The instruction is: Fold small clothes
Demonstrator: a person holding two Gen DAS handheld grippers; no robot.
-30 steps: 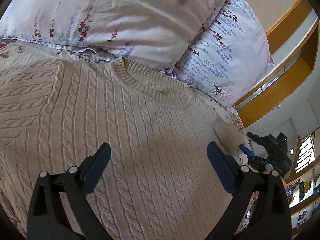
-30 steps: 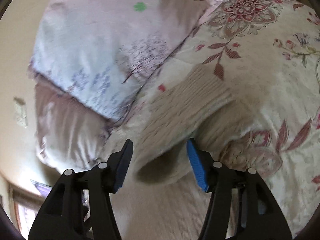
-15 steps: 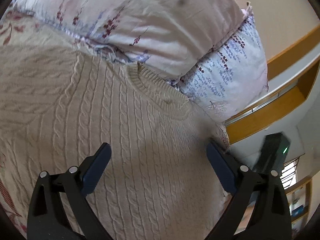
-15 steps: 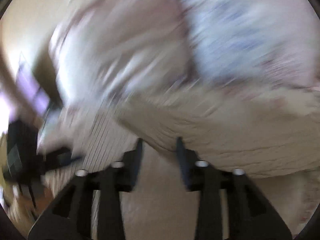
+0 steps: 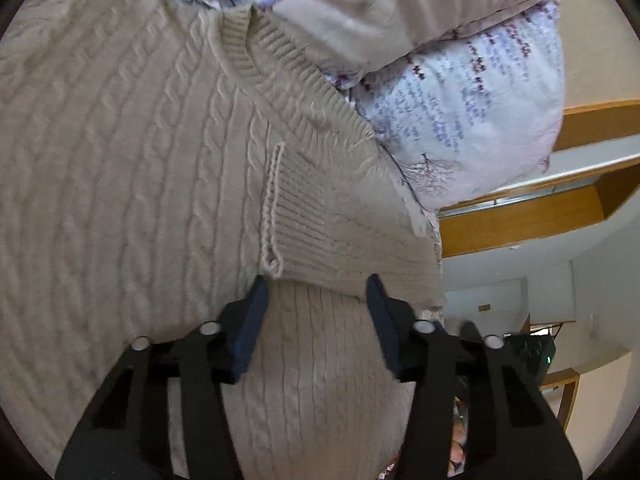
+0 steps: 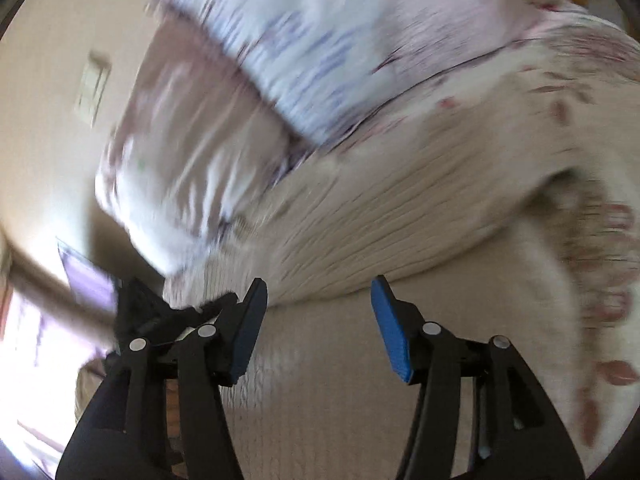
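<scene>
A cream cable-knit sweater (image 5: 120,152) lies spread across the bed, filling most of the left wrist view. Its ribbed neckline (image 5: 276,60) sits toward 12 o'clock, just below the pillows. One sleeve is folded in over the body, its ribbed cuff (image 5: 296,212) resting near the middle of the knit, with the sleeve's edge running out toward 3 o'clock.

The left tool (image 5: 316,316) hovers over the sweater at 6 o'clock, just below that cuff. Its two blue-padded fingers (image 5: 250,328) stand apart with bare knit showing between them; it grips nothing.

In the blurred right wrist view the same sweater (image 6: 400,232) shows as a raised fold of cream knit crossing the middle. The right tool (image 6: 318,320) sits at 6 o'clock just beneath that fold, its fingers (image 6: 390,332) spread wide and empty. Part of the left tool's black frame shows at 8 o'clock.

Around the sweater, a floral pillow (image 5: 472,112) with lavender sprigs lies at 2 o'clock, tucked under a paler pillow (image 5: 392,4) at 12 o'clock. The floral bedspread (image 6: 600,240) with reddish leaves shows at 3 o'clock in the right wrist view. Wooden trim (image 5: 520,216) runs along the wall at 3 o'clock beyond the bed.
</scene>
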